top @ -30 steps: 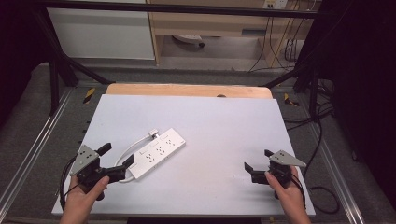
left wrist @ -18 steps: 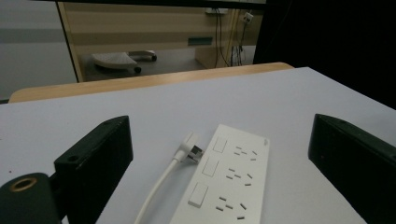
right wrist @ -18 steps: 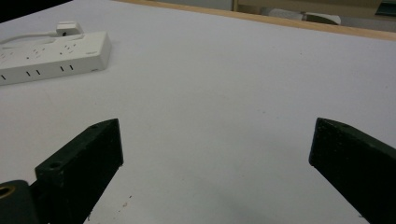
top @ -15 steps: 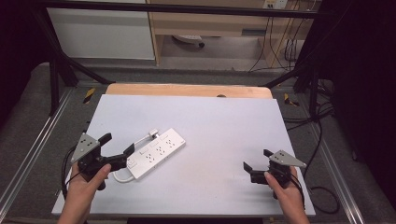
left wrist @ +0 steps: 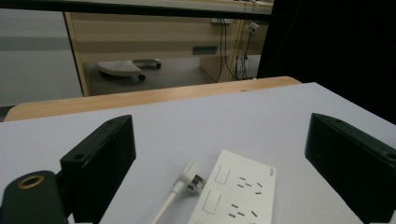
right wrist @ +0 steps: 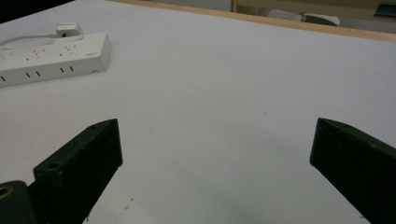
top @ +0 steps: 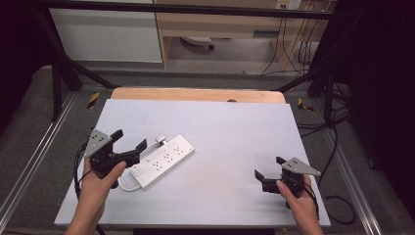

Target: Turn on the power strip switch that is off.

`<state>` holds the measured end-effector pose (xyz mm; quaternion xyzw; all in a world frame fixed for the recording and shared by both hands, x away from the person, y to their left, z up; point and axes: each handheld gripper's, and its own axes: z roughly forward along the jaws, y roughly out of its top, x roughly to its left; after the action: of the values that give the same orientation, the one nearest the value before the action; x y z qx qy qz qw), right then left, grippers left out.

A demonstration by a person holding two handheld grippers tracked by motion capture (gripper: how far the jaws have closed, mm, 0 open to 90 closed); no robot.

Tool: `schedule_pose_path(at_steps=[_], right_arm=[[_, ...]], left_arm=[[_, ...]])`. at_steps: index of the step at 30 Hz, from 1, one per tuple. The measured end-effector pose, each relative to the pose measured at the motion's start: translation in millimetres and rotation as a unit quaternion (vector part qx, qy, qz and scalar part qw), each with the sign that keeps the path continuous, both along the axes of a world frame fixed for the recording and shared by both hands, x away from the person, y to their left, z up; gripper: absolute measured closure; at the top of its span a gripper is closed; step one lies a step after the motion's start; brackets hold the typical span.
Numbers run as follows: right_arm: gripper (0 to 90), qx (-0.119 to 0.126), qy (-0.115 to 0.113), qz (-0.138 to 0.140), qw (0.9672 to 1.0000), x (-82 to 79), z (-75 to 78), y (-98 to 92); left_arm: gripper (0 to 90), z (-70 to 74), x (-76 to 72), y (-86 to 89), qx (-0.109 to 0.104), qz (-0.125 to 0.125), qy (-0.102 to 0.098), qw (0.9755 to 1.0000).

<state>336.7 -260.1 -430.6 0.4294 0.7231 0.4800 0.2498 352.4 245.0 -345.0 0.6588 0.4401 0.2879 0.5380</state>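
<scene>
Power strip [top: 162, 160] on table [top: 235, 127] left of centre, plug [top: 159, 140] seemingly just behind it

a white power strip [top: 162, 159] lies flat and slanted at left of centre in the high view, sockets up, its white plug [top: 159, 140] beside its upper edge.

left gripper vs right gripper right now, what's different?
The left gripper sits at the near end of the white power strip, jaws aimed along it; the right gripper is far from the strip, over bare table. In the left gripper view, the strip and its plug lie between the jaws; in the right gripper view, there is only tabletop between them. Both are open and hold nothing.
</scene>
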Motion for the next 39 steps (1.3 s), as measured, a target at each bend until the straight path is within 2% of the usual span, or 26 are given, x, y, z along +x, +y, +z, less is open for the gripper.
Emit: schedule_pose_path(at_steps=[8, 19, 35, 39], right_arm=[[3.1, 0.001, -0.001, -0.002, 1.0000, 0.6, 0.7, -1.7], [3.5, -0.001, -0.005, -0.006, 1.0000, 3.3, -0.5, -8.3], [3.6, -0.004, -0.001, 0.000, 1.0000, 4.8, -2.6, -9.3], [3.5, -0.007, -0.001, 0.003, 1.0000, 5.2, -2.7, -8.9]], left_arm=[[8.9, -8.0, 6.2, -3.1, 0.001, -0.010, 0.011, 0.9999], [9.4, -17.1, 9.8, -10.2, 0.013, -0.031, 0.023, 0.9992], [9.4, -36.6, 19.9, -6.3, 0.028, -0.032, 0.049, 0.9979], [9.4, -39.2, 20.6, -3.9, 0.025, -0.029, 0.052, 0.9979]])
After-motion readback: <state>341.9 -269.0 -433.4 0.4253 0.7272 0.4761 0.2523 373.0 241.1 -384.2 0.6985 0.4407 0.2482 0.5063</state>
